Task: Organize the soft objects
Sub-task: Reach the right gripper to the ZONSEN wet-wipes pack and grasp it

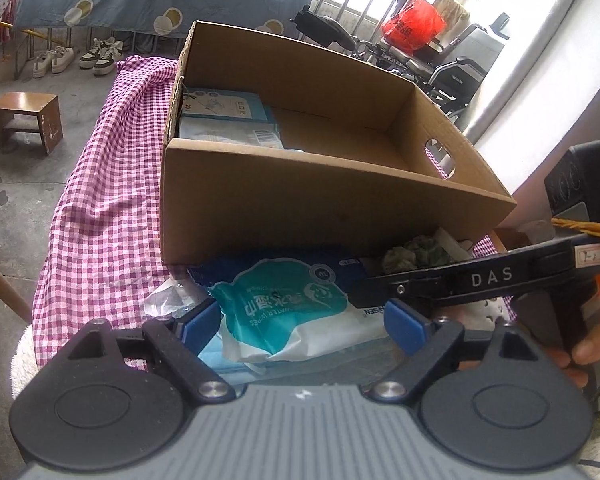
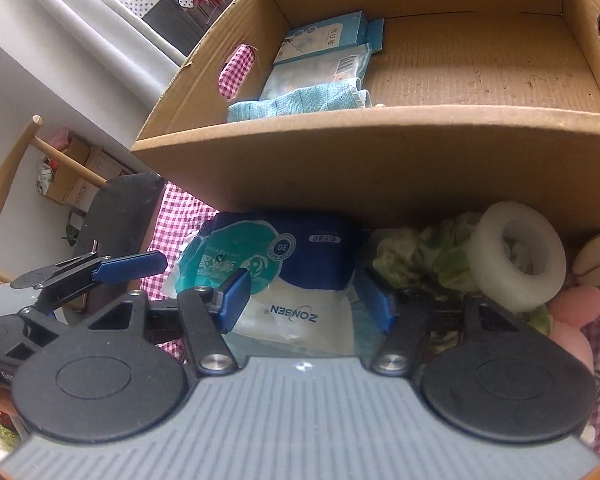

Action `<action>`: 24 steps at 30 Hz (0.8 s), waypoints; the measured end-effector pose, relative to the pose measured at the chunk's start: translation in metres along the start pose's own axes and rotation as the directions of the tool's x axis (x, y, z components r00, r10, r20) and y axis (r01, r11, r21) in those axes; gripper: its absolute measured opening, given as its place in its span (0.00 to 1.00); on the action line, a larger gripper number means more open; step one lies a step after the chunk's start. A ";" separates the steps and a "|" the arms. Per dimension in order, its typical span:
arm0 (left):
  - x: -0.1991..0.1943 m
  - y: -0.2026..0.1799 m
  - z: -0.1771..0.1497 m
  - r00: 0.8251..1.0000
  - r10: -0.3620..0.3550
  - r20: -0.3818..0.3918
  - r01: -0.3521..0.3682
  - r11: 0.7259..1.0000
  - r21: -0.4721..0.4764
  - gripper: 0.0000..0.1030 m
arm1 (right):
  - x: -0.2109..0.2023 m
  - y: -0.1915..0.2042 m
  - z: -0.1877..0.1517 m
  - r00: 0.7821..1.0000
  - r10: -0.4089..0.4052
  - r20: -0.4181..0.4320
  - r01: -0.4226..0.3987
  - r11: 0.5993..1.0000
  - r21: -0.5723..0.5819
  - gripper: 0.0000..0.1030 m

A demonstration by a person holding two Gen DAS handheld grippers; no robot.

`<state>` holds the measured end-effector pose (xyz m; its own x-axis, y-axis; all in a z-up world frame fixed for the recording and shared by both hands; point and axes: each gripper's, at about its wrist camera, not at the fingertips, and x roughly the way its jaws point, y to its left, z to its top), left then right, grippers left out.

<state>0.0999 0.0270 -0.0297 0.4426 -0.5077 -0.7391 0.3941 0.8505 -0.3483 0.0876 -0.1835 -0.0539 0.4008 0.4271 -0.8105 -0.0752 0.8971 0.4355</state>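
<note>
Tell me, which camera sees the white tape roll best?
The right wrist view: the white tape roll shows whole, hole included, beside the cardboard box. The left wrist view shows only a sliver.

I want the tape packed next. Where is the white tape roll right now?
In the right wrist view the tape roll lies at the right, against the cardboard box front wall, on a green cloth right of the wipes pack.
</note>
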 end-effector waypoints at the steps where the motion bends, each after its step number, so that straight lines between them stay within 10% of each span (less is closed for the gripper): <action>1: 0.004 0.002 0.001 1.000 0.000 -0.012 0.000 1.000 -0.002 0.87 | 0.003 0.001 0.001 1.000 -0.005 -0.009 0.005 1.000 0.001 0.59; 12: 0.026 0.013 0.004 0.995 -0.055 -0.080 0.053 0.998 -0.033 0.87 | 0.020 0.000 0.007 0.999 0.018 -0.026 -0.016 0.998 0.061 0.61; 24: -0.004 -0.014 0.003 0.999 -0.030 -0.033 0.030 0.999 0.013 0.87 | -0.003 0.005 0.000 0.996 0.067 0.051 -0.069 0.997 0.045 0.35</action>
<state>0.0951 0.0162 -0.0203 0.4038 -0.5282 -0.7470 0.4175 0.8329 -0.3632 0.0859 -0.1804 -0.0499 0.4407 0.4799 -0.7586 -0.0614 0.8592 0.5079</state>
